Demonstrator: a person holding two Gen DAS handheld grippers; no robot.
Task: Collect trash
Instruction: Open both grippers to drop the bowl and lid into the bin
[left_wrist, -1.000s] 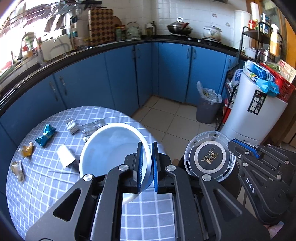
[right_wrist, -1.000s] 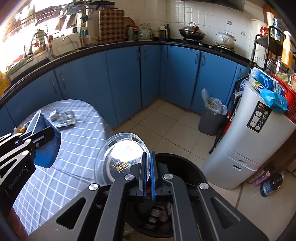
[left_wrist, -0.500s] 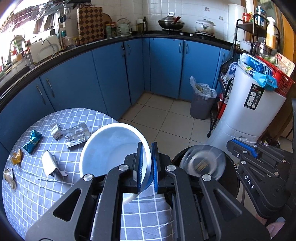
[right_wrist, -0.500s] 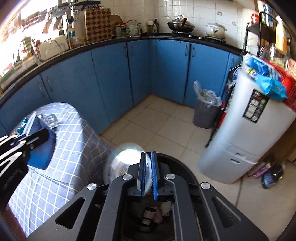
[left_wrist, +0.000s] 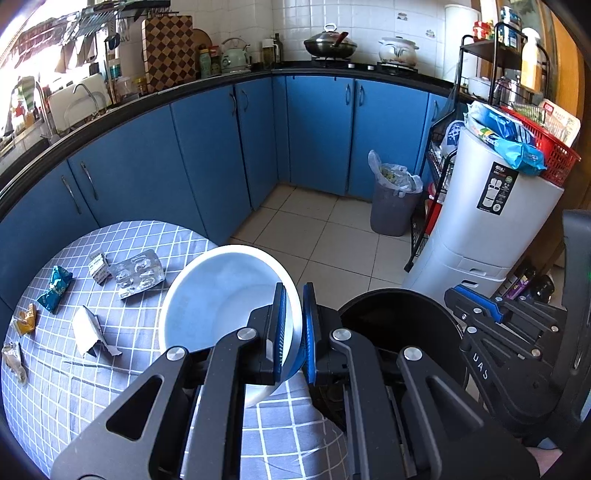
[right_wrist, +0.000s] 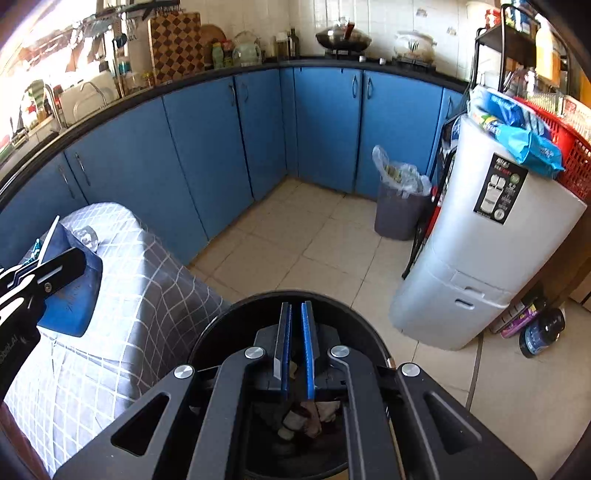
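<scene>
My left gripper (left_wrist: 294, 295) is shut on the rim of a bowl (left_wrist: 221, 295), white inside and blue outside, held tilted over the round checked table (left_wrist: 110, 373). Loose trash lies on the cloth: a silver blister pack (left_wrist: 138, 273), a small carton (left_wrist: 98, 266), a blue wrapper (left_wrist: 55, 288), torn white paper (left_wrist: 86, 330) and an orange wrapper (left_wrist: 26, 319). My right gripper (right_wrist: 295, 321) hangs shut and empty over the black trash bin (right_wrist: 236, 310), with rubbish visible at the bottom. The left gripper (right_wrist: 62, 264) and bowl (right_wrist: 70, 299) show at the left of the right wrist view.
The black bin (left_wrist: 388, 295) stands against the table's right edge. A grey bin with a bag (left_wrist: 391, 206) and a white cylindrical appliance (left_wrist: 491, 221) stand further right, beside a black rack. Blue cabinets curve round the back. Bottles (right_wrist: 543, 332) lie on the tiled floor.
The clear round lid that the right gripper held has left its jaws; it blurred over the bin half a second ago and is gone now. The left gripper still holds the bowl.
</scene>
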